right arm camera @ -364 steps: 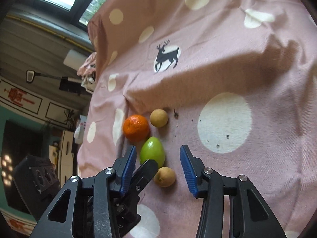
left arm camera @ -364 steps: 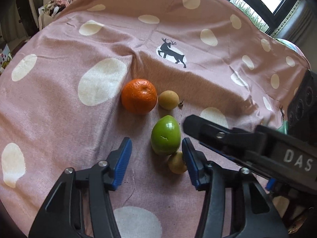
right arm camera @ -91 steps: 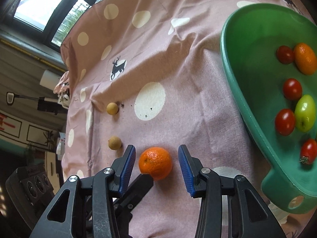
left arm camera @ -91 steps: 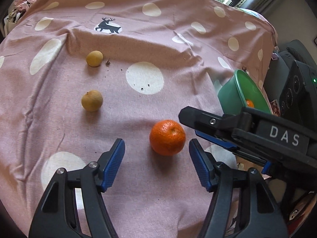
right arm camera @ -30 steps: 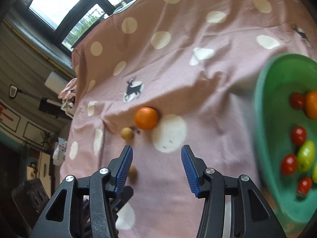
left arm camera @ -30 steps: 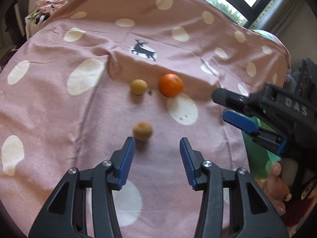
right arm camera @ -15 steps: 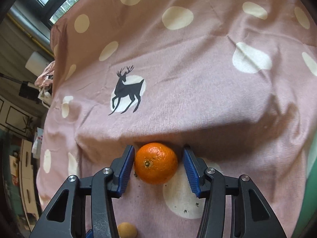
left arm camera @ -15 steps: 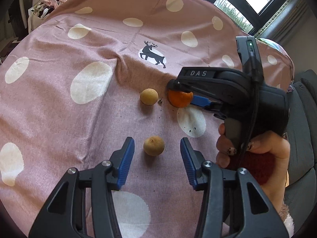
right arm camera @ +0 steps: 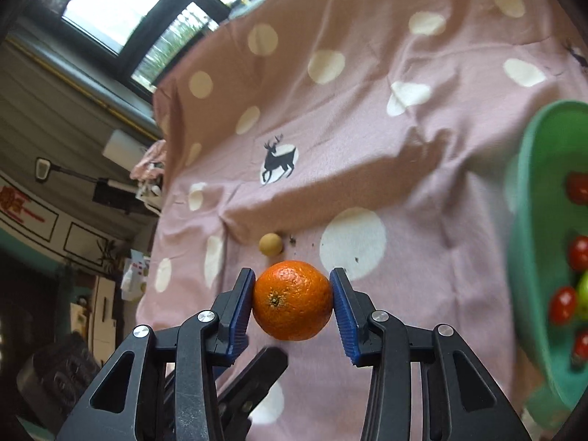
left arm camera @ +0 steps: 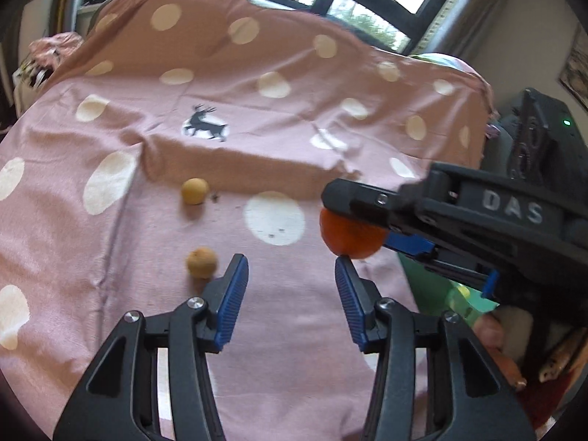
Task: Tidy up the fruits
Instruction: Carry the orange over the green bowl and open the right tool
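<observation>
your right gripper (right arm camera: 293,303) jaws are closing on the round orange tangerine (right arm camera: 292,300) pinched between them, so a hasty swing could roll it out.

The black left gripper with blue ribbed pads (left arm camera: 290,288) hangs with nothing between its jaws over the pink polka-dot cloth (left arm camera: 154,228) — two small tan round fruits (left arm camera: 201,261) lie left of it, the black right gripper (left arm camera: 352,231) beside it pinches a round orange (left arm camera: 347,234).

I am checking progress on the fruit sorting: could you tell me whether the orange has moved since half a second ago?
Yes. The orange, then beside the white dot, is now clamped in the right gripper, lifted toward the green basin.
</observation>
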A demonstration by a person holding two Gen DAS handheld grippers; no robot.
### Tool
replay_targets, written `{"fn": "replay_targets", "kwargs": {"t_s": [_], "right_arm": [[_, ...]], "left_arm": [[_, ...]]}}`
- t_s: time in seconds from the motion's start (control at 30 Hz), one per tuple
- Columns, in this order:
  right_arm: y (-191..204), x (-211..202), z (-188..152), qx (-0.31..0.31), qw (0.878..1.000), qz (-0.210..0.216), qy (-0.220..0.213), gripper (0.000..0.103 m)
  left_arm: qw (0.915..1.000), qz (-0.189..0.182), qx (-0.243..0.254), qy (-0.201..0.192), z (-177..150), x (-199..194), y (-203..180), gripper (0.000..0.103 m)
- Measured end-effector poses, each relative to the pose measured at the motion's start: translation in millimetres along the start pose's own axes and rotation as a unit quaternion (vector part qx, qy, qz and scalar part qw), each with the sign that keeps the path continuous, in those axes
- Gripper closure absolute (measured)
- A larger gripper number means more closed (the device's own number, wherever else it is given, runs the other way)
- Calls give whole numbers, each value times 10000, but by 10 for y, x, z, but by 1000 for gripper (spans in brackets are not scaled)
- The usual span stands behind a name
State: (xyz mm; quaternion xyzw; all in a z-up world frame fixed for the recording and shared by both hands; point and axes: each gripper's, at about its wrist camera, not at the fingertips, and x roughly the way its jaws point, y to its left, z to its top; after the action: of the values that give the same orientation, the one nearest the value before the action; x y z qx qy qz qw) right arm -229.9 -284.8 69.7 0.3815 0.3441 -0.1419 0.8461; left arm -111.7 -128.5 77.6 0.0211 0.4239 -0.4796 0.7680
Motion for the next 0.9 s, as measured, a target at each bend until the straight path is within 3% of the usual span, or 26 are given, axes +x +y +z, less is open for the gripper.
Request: {"fn": "replay_targets", "kwargs": {"t_s": [0.17, 0.37, 0.5, 0.63, 0.8, 0.9], "right_arm": [[-225, -550, -101, 164, 9959, -432, -773, 59], [-764, -878, -57, 726, 9776, -1483, -1306, 59], [-1217, -948, -51, 1290, 9649, -1913, -1249, 59], [-1421, -914, -81, 1460, 9590, -2175, -1083, 59], [-1292, -876, -78, 1216, 9565, -2443, -1033, 59], [-1143, -955, -97, 976, 9526, -2598, -1243, 51]], "left_arm": [[9992, -87, 381, -67, -80, -3, -269, 56], [9985, 20, 550, -38, -117, 58, -352, 56], [9987, 128, 491, 27, -117, 103, -298, 56], [9989, 281, 358, 88, -109, 135, -227, 56], [9989, 435, 16, 185, -68, 145, -42, 54], [9971, 652, -341, 206, -26, 116, 149, 54]]}}
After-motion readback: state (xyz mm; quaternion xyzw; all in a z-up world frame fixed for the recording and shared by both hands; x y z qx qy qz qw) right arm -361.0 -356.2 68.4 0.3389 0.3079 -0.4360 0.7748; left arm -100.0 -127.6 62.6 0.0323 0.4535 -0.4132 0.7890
